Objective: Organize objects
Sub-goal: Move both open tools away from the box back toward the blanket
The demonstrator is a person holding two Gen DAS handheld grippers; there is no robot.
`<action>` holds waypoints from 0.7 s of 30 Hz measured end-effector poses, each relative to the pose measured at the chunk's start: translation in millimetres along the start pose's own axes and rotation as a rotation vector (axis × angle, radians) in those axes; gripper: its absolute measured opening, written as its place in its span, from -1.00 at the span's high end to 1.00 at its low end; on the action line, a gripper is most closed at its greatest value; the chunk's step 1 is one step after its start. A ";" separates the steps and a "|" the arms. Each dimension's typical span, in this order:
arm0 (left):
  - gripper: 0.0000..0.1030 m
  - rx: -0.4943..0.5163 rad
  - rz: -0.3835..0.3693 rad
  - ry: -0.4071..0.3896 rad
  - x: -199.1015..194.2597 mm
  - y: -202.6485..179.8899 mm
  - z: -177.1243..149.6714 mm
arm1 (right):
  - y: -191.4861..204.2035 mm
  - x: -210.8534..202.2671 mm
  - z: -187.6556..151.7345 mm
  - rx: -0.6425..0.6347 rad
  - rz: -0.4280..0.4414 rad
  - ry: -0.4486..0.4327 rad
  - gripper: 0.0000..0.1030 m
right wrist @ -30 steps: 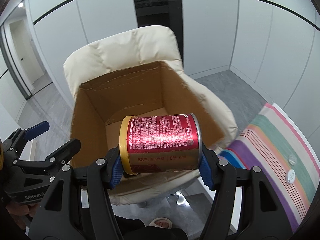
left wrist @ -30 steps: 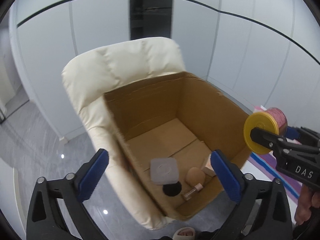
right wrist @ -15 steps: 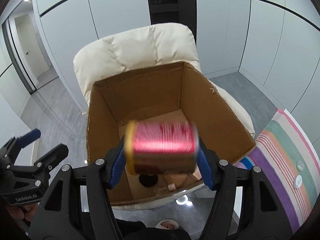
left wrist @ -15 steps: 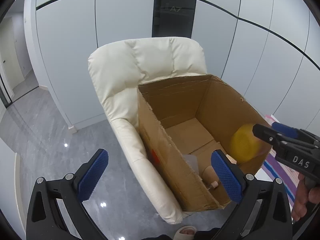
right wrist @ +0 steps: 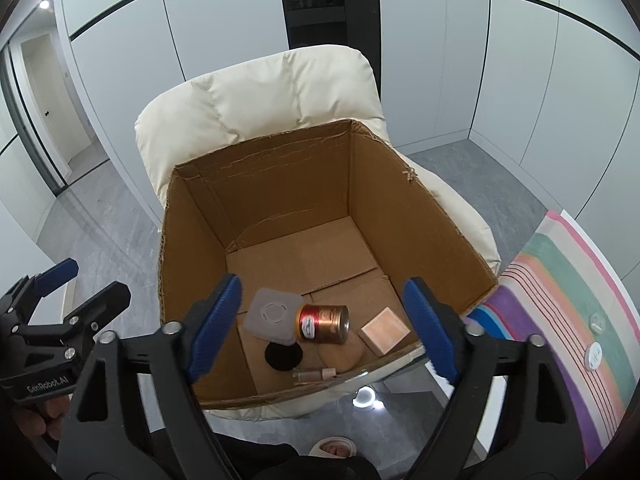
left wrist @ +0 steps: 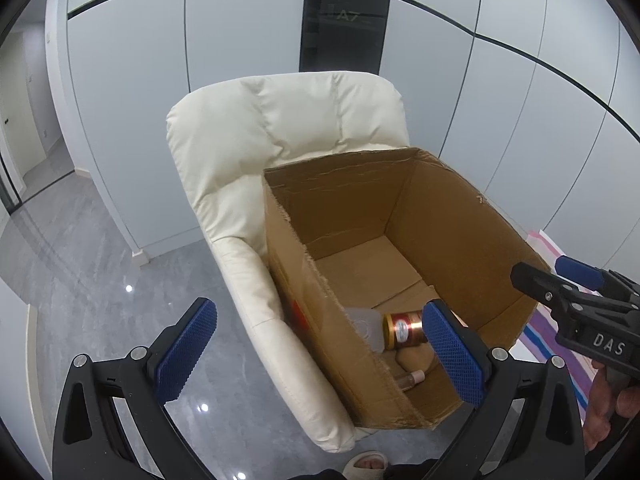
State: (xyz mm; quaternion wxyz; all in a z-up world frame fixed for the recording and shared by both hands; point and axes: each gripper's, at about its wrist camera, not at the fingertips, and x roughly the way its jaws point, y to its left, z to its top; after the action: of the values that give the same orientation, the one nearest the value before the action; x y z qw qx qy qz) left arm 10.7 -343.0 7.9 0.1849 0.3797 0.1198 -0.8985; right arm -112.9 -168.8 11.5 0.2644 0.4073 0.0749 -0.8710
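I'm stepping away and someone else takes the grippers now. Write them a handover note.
Right gripper: open, nothing between its pads; its jaws have just been opening, and the red can now lies on its side in the cardboard box.
Left gripper: open and empty, beside the box.
Also in the box, which sits on the cream armchair: a grey square lid, a black disc, a tan round piece, a small bottle and a pink-topped box.
Done: can is in.
Left: these views show nothing else waiting to be packed; look around.
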 end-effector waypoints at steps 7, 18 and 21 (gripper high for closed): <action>-1.00 0.010 -0.009 0.003 6.2 -18.1 4.2 | -19.6 -5.1 -5.9 0.017 -0.016 0.004 -0.72; -1.00 0.027 -0.038 0.013 16.3 -48.2 9.7 | -61.4 -21.9 -12.3 0.077 -0.064 -0.020 -0.92; -1.00 0.039 -0.051 0.016 19.2 -59.8 10.0 | -75.4 -26.4 -14.9 0.104 -0.078 -0.020 -0.93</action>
State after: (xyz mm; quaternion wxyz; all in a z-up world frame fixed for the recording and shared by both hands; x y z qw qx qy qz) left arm -33.3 -297.2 5.3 0.1534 0.3872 0.1134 -0.9020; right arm -128.3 -89.2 15.1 0.2096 0.4085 0.0426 -0.8873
